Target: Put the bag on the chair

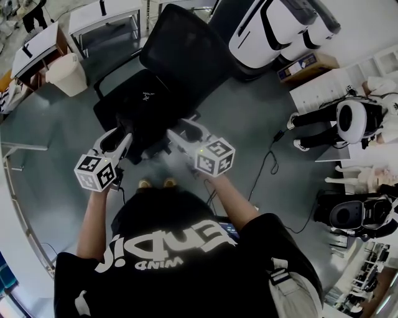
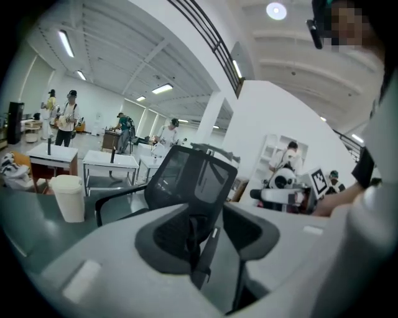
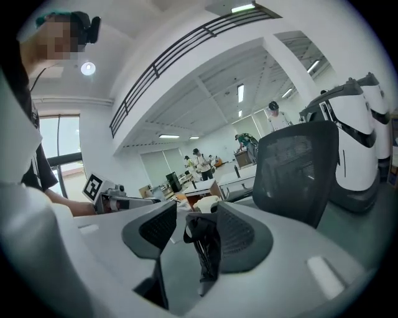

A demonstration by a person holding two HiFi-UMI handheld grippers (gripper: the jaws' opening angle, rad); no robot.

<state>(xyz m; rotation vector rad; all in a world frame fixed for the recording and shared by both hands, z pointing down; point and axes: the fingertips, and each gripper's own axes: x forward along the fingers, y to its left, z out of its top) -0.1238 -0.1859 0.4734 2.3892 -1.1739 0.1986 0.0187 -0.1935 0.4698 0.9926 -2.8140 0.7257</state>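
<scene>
A black office chair [image 1: 180,49] stands on the grey floor in front of me. A black bag [image 1: 146,115] with a small pale logo lies over the chair's seat area, between both grippers; I cannot tell whether it rests there or hangs. My left gripper [image 1: 121,140] is at the bag's left, its jaws apart, and a black strap [image 2: 193,239] lies against its left pad. My right gripper [image 1: 180,131] is at the bag's right, jaws apart, with a strap loop [image 3: 205,242] hanging by its right pad. In both gripper views the other pad stands clear of the strap.
A white bin [image 1: 65,74] and white tables [image 1: 102,15] stand left of and behind the chair. Large white machines [image 1: 280,28] are at the back right. A cable [image 1: 267,164] runs over the floor at right, near a white robot [image 1: 354,121]. Several people stand far off.
</scene>
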